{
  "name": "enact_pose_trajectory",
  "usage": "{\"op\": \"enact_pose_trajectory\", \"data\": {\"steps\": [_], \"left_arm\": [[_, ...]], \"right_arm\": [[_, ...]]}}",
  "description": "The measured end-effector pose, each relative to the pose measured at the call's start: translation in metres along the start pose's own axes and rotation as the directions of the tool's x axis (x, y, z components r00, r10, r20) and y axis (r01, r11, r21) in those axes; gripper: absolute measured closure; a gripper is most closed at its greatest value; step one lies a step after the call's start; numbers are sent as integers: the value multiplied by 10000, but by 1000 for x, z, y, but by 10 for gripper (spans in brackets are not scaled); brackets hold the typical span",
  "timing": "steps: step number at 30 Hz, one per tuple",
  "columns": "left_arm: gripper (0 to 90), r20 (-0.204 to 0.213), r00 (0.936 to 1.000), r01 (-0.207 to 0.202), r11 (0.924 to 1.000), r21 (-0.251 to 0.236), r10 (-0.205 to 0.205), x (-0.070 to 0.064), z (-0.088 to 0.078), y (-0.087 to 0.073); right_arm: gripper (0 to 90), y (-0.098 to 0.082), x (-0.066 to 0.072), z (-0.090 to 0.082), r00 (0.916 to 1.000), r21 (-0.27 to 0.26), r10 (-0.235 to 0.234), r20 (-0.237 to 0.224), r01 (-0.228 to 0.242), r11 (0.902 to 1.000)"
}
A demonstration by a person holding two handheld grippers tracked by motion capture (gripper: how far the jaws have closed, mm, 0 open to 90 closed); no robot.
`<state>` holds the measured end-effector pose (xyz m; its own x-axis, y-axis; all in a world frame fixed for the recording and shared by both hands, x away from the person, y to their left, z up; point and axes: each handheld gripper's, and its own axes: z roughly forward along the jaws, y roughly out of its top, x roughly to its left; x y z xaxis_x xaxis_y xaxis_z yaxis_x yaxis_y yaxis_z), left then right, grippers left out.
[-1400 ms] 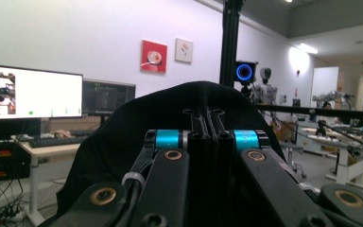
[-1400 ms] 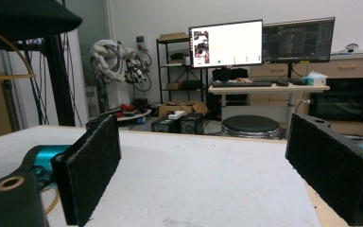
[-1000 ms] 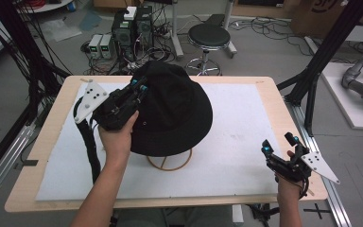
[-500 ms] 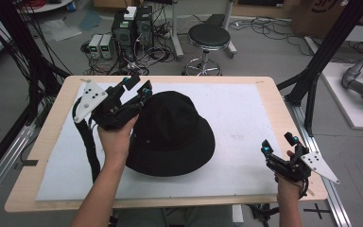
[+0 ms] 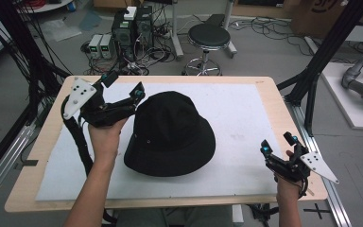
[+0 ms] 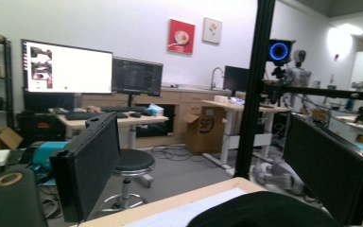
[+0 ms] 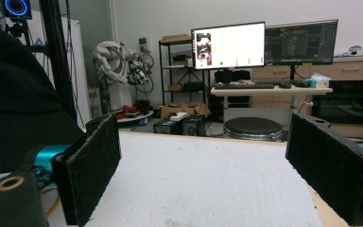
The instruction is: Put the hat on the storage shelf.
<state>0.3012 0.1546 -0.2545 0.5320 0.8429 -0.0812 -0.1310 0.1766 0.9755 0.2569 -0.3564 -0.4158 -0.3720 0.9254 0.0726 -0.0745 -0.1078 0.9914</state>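
The right claw point(image 5: 278, 145) was down at the near right corner of the table point(image 5: 269, 87), held in a hand point(image 5: 288, 187), and its two jaws stood wide apart with nothing between them. In the right gripper view only the white mat point(image 7: 208, 175) lay between its jaws, and the black hat point(image 7: 14, 90) showed off to the left of that claw, well apart from it. The hat point(image 5: 170, 135) sat flat on the white mat point(image 5: 246, 113), about in the middle of the table. The left claw point(image 5: 124, 86) was at the hat's left side, held in the other hand point(image 5: 105, 139), and its jaws were spread open too, holding nothing. One jaw tip was just beside the top of the hat. In the left gripper view the hat point(image 6: 260, 213) showed low down between the open jaws. Past the table, beyond the left claw, stood a round black stool point(image 5: 209, 37) and some computer boxes point(image 5: 132, 28) on the floor.
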Motion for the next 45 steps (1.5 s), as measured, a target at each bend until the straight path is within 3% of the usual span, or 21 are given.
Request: {"op": "enact_pose_trajectory", "data": {"steps": [5,10,21,27,34,38,42,45], "left_arm": [[120,-433,9984,-380,9993,-65,377,11,-11,7],[121,-882,9953,-404,9991,-114,392,30,-28,12],[121,-2191,9741,-600,9981,-140,555,79,-78,11],[121,-2834,9552,-960,9951,-233,855,98,-103,-3],[121,-3133,9451,-968,9953,32,929,112,-127,-31],[121,-3241,9421,-859,9962,156,863,117,-136,-46],[121,-3478,9331,-797,9957,474,912,121,-143,-64],[121,-3575,9300,-687,9960,577,848,125,-146,-76]], "right_arm": [[108,0,1,1,10000,-11,-21,-16,21,10000],[108,1,1,1,10000,-32,-5,-18,5,10000],[108,1,3,3,10000,-53,-50,-49,50,10000],[108,1,4,4,9999,-19,-110,-69,109,9999],[108,1,6,4,9999,-17,-150,-56,150,9999],[108,1,6,4,9999,-36,-115,36,115,9999],[108,1,6,5,9999,-33,-153,18,153,9999],[108,0,6,5,9998,-14,-212,42,212,9998]]}}
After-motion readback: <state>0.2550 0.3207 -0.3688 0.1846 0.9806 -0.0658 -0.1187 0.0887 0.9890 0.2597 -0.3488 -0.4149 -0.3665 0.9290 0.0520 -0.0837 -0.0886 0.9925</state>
